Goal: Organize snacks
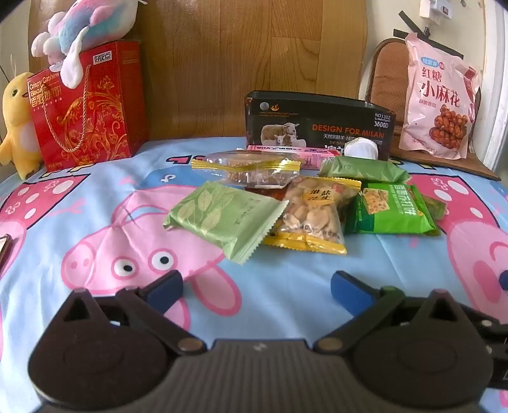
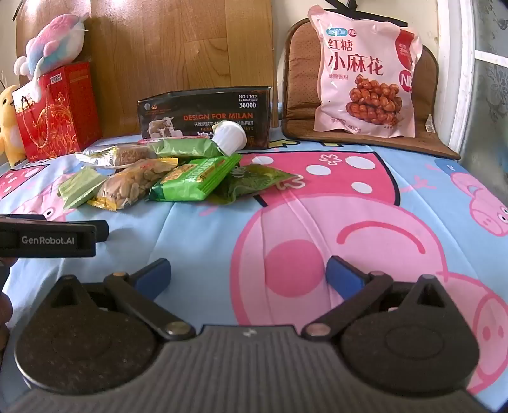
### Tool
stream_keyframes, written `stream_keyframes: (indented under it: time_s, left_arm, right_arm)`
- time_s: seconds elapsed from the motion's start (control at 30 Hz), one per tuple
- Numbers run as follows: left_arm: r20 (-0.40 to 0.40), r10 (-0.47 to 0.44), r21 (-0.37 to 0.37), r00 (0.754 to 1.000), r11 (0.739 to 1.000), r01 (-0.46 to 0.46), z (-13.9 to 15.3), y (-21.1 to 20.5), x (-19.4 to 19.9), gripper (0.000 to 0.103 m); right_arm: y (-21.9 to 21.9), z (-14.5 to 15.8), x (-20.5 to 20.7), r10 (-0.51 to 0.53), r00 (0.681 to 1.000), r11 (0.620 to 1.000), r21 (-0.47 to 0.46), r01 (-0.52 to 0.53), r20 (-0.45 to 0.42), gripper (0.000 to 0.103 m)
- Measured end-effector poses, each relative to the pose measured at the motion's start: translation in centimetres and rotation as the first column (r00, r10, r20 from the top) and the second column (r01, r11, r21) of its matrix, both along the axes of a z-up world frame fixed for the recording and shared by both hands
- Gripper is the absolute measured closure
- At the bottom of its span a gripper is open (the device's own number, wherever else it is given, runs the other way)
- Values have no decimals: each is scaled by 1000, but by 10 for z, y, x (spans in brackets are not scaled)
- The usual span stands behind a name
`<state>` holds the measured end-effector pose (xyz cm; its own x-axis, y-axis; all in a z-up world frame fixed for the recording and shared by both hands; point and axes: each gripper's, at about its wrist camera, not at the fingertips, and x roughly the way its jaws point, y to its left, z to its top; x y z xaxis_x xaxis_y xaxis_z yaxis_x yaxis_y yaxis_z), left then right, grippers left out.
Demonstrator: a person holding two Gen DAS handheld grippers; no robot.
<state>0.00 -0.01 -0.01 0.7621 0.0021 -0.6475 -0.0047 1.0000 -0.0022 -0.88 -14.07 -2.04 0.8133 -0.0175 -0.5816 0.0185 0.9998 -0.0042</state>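
Small snack packets lie heaped on the cartoon-pig sheet before an open black box (image 1: 319, 125) (image 2: 206, 117). Nearest is a pale green packet (image 1: 222, 217) (image 2: 81, 187), then a yellow-edged peanut bag (image 1: 312, 219) (image 2: 136, 184), a green cracker pack (image 1: 389, 211) (image 2: 193, 178), a clear brittle bar (image 1: 246, 168) (image 2: 127, 154), a dark green pouch (image 2: 257, 181) and a white jelly cup (image 1: 362, 147) (image 2: 228, 136). My left gripper (image 1: 255, 287) hovers open short of the pile. My right gripper (image 2: 247, 273) is open over bare sheet, right of the pile.
A red gift bag (image 1: 85, 108) with plush toys (image 1: 82, 28) stands at the back left. A large pink snack bag (image 2: 365, 76) leans on a brown cushion (image 2: 428, 139) at the back right. The left gripper's body (image 2: 47, 236) shows at the right view's left edge.
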Motion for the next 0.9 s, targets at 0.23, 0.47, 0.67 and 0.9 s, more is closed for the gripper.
stream_keyframes:
  time_s: [0.23, 0.47, 0.67, 0.9]
  left_arm:
    - [9, 7, -4, 1000, 1000, -7, 0, -1, -1, 0]
    - [5, 16, 0, 1000, 1000, -16, 0, -5, 4, 0]
    - [3, 17, 15, 1000, 1000, -17, 0, -4, -1, 0]
    - [1, 31, 22, 1000, 999, -31, 0, -5, -2, 0]
  right_arm:
    - [-1, 0, -1, -1, 1000, 1000, 4, 1, 1, 0]
    - [1, -1, -1, -2, 1000, 1000, 0, 2, 2, 0]
    - [1, 0, 0, -2, 1000, 1000, -9, 2, 1, 0]
    - [2, -1, 0, -3, 1000, 1000, -11, 3, 2, 0]
